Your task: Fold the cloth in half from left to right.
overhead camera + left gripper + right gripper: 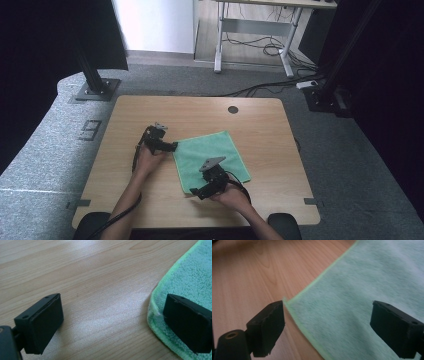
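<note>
A green microfibre cloth (210, 157) lies flat on the wooden table (125, 125), near its middle. My left gripper (173, 146) is at the cloth's left corner, open; in the left gripper view one jaw rests over the cloth (190, 277) edge and the other over bare wood, gripper (111, 323). My right gripper (196, 192) is at the cloth's near corner, open; in the right gripper view its jaws straddle the corner of the cloth (362, 290), gripper (328, 327).
A dark round grommet (233, 109) sits in the table near its far edge. Beyond the table stand black frame posts (90, 70) on floor plates and a white desk frame (250, 35) with cables on the floor.
</note>
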